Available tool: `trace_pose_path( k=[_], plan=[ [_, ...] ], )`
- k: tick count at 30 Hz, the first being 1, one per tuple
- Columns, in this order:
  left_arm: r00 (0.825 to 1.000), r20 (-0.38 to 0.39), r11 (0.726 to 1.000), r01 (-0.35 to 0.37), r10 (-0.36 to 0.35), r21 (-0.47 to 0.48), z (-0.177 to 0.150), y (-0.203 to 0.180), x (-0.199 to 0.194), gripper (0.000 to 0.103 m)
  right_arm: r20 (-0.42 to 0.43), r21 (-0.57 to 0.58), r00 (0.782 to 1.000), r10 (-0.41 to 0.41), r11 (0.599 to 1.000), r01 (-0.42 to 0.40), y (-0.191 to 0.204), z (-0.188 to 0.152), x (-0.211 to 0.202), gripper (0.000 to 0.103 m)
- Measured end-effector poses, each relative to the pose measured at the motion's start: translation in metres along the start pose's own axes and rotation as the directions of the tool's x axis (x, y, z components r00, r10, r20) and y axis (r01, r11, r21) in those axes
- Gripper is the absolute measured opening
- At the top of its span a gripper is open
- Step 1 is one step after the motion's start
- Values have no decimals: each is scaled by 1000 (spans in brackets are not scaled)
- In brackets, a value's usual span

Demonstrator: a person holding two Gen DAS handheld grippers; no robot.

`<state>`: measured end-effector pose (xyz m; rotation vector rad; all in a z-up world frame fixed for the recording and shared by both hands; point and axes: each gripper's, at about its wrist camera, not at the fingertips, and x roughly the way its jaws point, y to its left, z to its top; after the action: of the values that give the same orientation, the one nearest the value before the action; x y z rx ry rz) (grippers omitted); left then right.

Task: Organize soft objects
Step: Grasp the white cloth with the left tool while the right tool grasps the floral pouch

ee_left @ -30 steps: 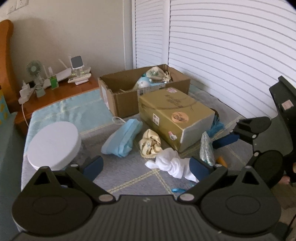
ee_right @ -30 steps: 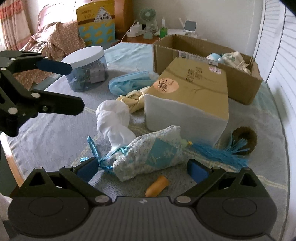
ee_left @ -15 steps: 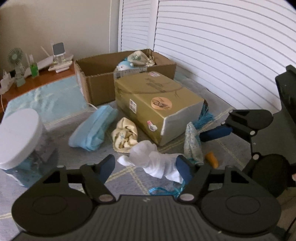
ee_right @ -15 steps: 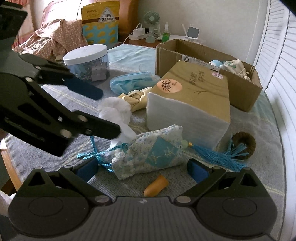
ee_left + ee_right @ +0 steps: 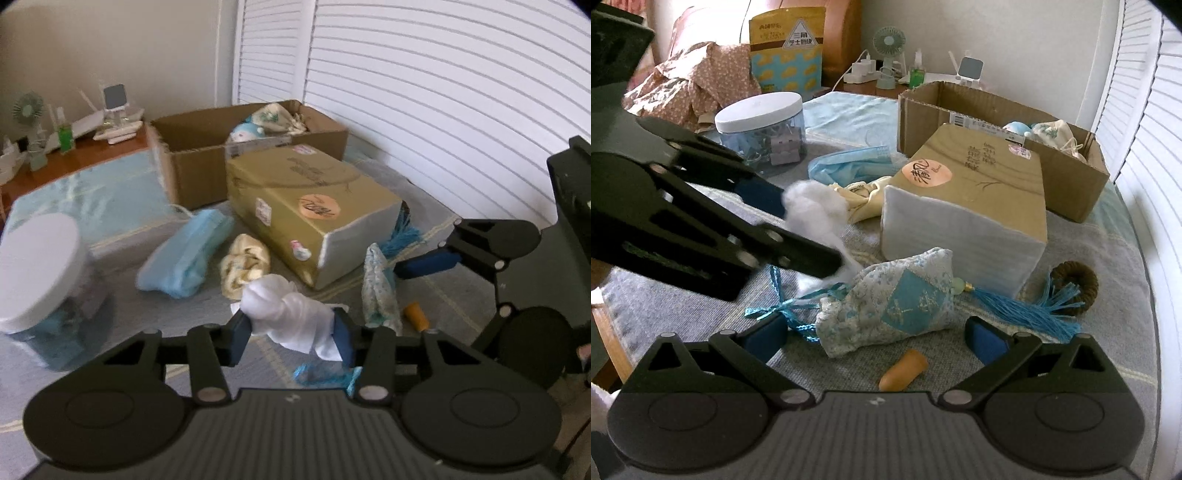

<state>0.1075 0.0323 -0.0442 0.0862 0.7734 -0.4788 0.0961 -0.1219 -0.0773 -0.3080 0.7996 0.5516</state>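
Observation:
My left gripper (image 5: 291, 332) is shut on a white soft cloth (image 5: 291, 314), which also shows in the right wrist view (image 5: 816, 214). My right gripper (image 5: 875, 336) is open and empty, just in front of a blue floral sachet with a tassel (image 5: 897, 299), also seen in the left wrist view (image 5: 378, 288). A light blue cloth (image 5: 184, 258) and a cream cloth (image 5: 243, 266) lie beside a gold box (image 5: 306, 206). An open cardboard box (image 5: 207, 147) behind it holds soft toys (image 5: 273, 118).
A clear jar with a white lid (image 5: 37, 266) stands at left. A small orange piece (image 5: 903, 371) and a brown ring (image 5: 1071, 284) lie on the grey mat. A side table with a fan (image 5: 888, 48) is behind. White shutters (image 5: 443, 92) line the right.
My left gripper moved forward over the white cloth and closed on it. The right gripper stayed open and nearly still.

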Motion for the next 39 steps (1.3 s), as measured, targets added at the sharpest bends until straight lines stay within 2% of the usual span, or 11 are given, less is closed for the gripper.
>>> trace_pose_path(
  k=[8,13,15,19,24,27,32,34,39],
  plan=[
    [999,6,998,-50,50,-46,-4,18,-19,46,22,-18,999,24,1000,-24,-5,8,-2,103],
    [999,14,998,-50,51,-37,-5,19,-25,47,42,4,996,84,996,-85,-11,10,-14,103],
    [999,17,998,-46,46,-36,-5,18,-25,47,36,3,998,60,998,-60,-12,9,-15,102],
    [999,21,999,-38,38,-34,-4,16,-24,47,6,14,999,45,999,-45,-19,5,-7,92],
    [999,16,998,-41,42,-37,-5,17,-24,47,8,8,998,57,998,-57,-15,10,1,88],
    [999,11,998,-43,44,-34,-7,17,-24,47,-1,7,999,50,999,-50,-12,12,6,80],
    [999,5,998,-50,51,-25,-7,17,-25,47,-26,36,1000,10,999,-9,-9,14,1,72],
    [999,-1,998,-55,55,-13,-6,16,-25,47,-48,47,999,-18,999,20,-8,15,0,64],
    [998,-6,998,-56,56,11,-5,12,-27,47,-76,59,995,-58,996,63,-5,19,-10,62]
  ],
)
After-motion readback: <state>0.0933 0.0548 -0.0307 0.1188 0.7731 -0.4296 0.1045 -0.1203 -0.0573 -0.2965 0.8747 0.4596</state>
